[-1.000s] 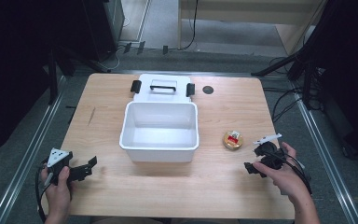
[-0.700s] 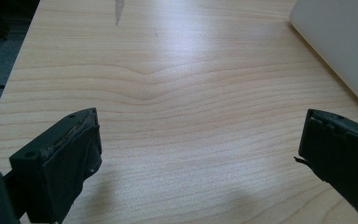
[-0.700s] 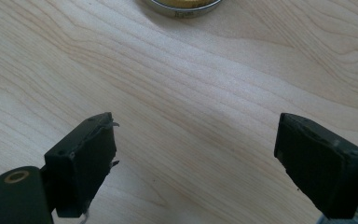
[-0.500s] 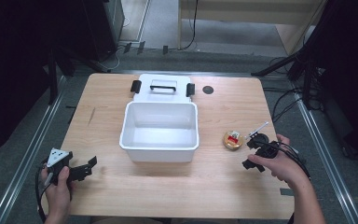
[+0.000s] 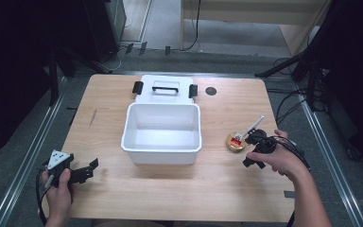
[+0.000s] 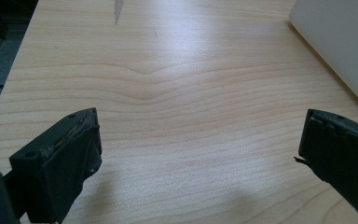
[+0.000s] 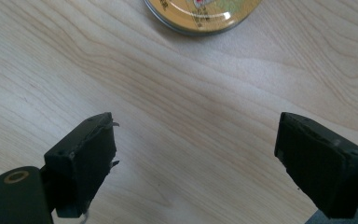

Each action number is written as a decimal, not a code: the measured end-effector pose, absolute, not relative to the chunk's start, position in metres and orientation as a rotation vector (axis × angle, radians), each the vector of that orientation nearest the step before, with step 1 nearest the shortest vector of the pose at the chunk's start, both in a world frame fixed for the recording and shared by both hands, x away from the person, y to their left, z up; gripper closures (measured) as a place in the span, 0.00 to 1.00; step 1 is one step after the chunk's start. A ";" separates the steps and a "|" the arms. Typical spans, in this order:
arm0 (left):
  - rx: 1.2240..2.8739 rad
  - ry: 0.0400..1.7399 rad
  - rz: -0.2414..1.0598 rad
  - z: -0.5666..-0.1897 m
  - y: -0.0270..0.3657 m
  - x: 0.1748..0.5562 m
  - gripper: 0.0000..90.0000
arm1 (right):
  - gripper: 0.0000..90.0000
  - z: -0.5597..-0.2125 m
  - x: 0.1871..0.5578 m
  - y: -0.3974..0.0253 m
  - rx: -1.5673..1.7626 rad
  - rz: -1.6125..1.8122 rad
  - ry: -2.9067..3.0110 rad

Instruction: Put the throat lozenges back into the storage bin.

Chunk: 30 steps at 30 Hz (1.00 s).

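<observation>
My left gripper point(image 5: 82, 172): fingers apart, low over the bench point(image 5: 170, 198) near its left corner.
My right gripper point(image 5: 253, 149): fingers apart, empty, just beside the round yellow tin point(image 5: 236, 141).
White bin point(image 5: 162, 134): bench centre, open.

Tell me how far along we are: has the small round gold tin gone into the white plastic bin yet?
Not yet. Done: the white plastic bin sits open and empty, its white lid lying behind it. In hand: the right gripper is open, jaws wide, with the small round gold tin just ahead on the wooden table, ungripped. The left gripper is open over bare wood. Left, probably: grasp the tin, then bin it.
</observation>
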<state>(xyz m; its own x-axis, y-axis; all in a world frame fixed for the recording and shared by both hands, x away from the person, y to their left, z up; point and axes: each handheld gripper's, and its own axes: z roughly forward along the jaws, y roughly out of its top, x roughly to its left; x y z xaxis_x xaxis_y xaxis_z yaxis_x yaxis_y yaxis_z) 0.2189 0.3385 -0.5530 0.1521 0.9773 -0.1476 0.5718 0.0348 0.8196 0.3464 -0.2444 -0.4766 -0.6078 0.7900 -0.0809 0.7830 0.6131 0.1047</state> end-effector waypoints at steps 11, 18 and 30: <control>1.634 1.519 0.641 -0.553 0.339 0.219 0.00 | 0.06 -0.477 0.362 -0.230 1.396 0.048 2.725; 1.638 1.518 0.641 -0.553 0.339 0.219 0.00 | 0.09 -0.481 0.373 -0.224 1.400 0.061 2.717; 1.638 1.520 0.635 -0.553 0.339 0.219 0.00 | 0.08 -0.487 0.390 -0.212 1.500 0.091 2.672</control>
